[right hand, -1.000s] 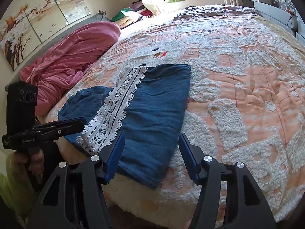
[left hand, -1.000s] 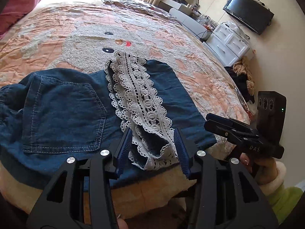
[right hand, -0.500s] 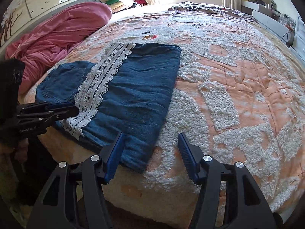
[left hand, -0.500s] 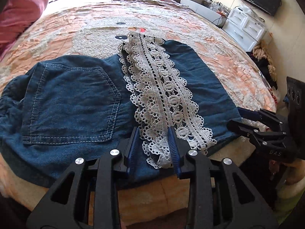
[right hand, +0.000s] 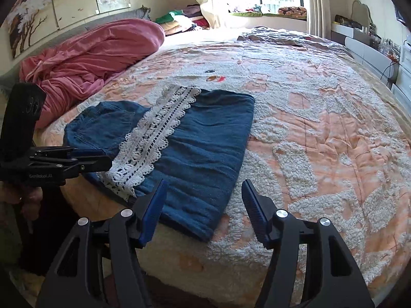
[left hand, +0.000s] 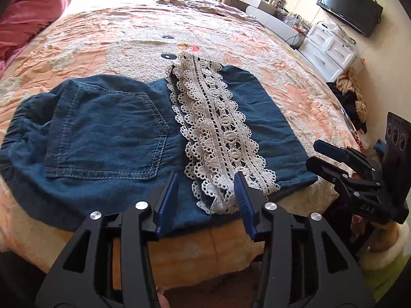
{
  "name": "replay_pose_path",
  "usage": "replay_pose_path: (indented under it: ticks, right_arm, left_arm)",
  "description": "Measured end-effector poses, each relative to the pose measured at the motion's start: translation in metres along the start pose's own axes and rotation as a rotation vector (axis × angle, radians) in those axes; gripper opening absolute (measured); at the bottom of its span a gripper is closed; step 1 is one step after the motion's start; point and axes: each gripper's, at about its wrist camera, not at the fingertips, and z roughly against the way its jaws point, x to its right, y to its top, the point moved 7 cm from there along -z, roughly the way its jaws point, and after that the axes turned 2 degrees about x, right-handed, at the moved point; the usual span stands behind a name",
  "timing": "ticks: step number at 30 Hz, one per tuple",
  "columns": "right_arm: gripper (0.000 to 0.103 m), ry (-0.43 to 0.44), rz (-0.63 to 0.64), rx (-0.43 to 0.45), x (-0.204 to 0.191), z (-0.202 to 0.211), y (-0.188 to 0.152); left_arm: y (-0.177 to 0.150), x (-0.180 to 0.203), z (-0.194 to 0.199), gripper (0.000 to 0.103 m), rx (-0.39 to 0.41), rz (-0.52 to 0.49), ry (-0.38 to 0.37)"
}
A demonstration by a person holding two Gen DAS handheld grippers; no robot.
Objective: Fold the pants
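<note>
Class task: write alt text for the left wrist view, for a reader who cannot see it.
Folded denim pants with a white lace hem lie on a peach bedspread. The open left claw straddles the lace's near end; the right claw is alongside.

left gripper points forward and level, fingers spread wide apart — nothing clamped between them. right gripper is held just beside it, fingers parted wide too — gripping nothing.

The left gripper, nearly closed around the lace half a second ago, now stands open again.
</note>
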Motion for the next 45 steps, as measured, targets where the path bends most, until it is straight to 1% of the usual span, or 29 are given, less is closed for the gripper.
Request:
replay_pose_path:
  ticks: [1, 2, 4, 6, 8, 12, 13, 15, 17, 20, 22, 24, 30, 33, 38, 43, 45]
  right_arm:
    - [0.063, 0.007, 0.001, 0.003, -0.002, 0.001, 0.001]
    - [0.063, 0.008, 0.005, 0.005, -0.004, 0.002, 0.002]
    - [0.064, 0.015, 0.009, 0.011, -0.007, 0.004, 0.004]
    - [0.067, 0.022, 0.006, 0.021, -0.010, 0.006, 0.006]
    - [0.073, 0.028, 0.002, 0.025, -0.012, 0.007, 0.009]
    - [0.078, 0.021, 0.000, 0.028, -0.016, 0.007, 0.012]
    - [0.082, 0.015, 0.001, 0.029, -0.017, 0.007, 0.013]
    - [0.083, 0.010, 0.001, 0.028, -0.020, 0.006, 0.014]
    - [0.088, 0.006, 0.006, 0.026, -0.024, 0.004, 0.015]
    - [0.090, 0.010, 0.022, 0.024, -0.032, 0.001, 0.019]
    - [0.093, 0.009, 0.033, 0.024, -0.038, -0.001, 0.024]
    - [0.093, 0.027, 0.041, 0.017, -0.045, -0.005, 0.029]
    - [0.095, 0.078, 0.100, -0.006, -0.075, -0.022, 0.051]
    - [0.096, 0.117, 0.110, -0.023, -0.088, -0.034, 0.065]
    - [0.096, 0.147, 0.150, -0.050, -0.107, -0.056, 0.090]
    - [0.096, 0.209, 0.186, -0.093, -0.132, -0.084, 0.112]
    - [0.096, 0.239, 0.200, -0.110, -0.142, -0.096, 0.120]
  left_arm:
    - [-0.001, 0.000, 0.004, 0.044, 0.006, -0.001, 0.005]
    - [-0.001, -0.001, 0.008, 0.045, 0.011, -0.002, 0.014]
    - [-0.001, -0.005, 0.016, 0.053, 0.022, 0.008, 0.026]
    - [-0.001, -0.010, 0.024, 0.059, 0.034, 0.017, 0.044]
    - [-0.001, -0.017, 0.032, 0.061, 0.048, 0.031, 0.067]
    - [0.001, -0.031, 0.046, 0.072, 0.070, 0.064, 0.092]
    - [0.001, -0.035, 0.049, 0.074, 0.075, 0.072, 0.097]
    - [0.001, -0.041, 0.055, 0.077, 0.080, 0.083, 0.109]
    - [0.000, -0.050, 0.060, 0.081, 0.085, 0.096, 0.123]
    - [-0.001, -0.064, 0.069, 0.085, 0.094, 0.125, 0.140]
    - [-0.001, -0.073, 0.073, 0.089, 0.098, 0.140, 0.156]
    - [-0.003, -0.082, 0.079, 0.091, 0.105, 0.157, 0.171]
    - [-0.009, -0.113, 0.088, 0.093, 0.111, 0.234, 0.198]
    - [-0.011, -0.124, 0.089, 0.093, 0.114, 0.265, 0.188]
    - [-0.013, -0.142, 0.087, 0.093, 0.113, 0.319, 0.182]
    - [-0.014, -0.150, 0.079, 0.093, 0.107, 0.345, 0.161]
    - [-0.013, -0.151, 0.075, 0.093, 0.101, 0.358, 0.142]
